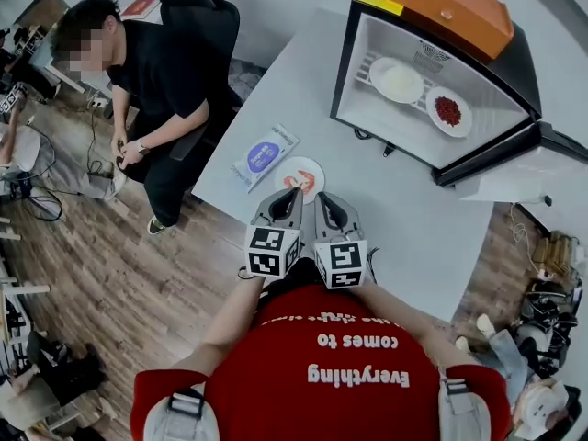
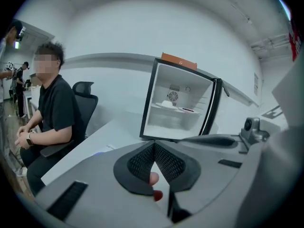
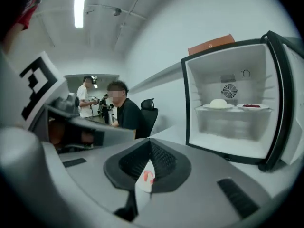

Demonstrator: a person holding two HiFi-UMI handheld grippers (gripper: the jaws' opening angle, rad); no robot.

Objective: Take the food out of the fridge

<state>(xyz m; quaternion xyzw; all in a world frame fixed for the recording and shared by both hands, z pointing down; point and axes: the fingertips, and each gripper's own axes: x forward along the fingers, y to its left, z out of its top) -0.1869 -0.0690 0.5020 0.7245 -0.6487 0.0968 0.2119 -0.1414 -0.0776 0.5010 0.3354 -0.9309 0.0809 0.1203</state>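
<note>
Head view steeply down over the table (image 1: 413, 214); both gripper views near-level toward the shared open fridge (image 3: 223, 144).

Even cool light, ceiling strip (image 3: 80, 6) glaring high left of the jaws, fisheye edges bowed, dark-vignetted, soft.

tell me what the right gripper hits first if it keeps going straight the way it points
Most likely the small plate on the table, seen just past the right gripper, its fingers shut. The open fridge stands farther off, right of that line. Depth is unclear.
</note>
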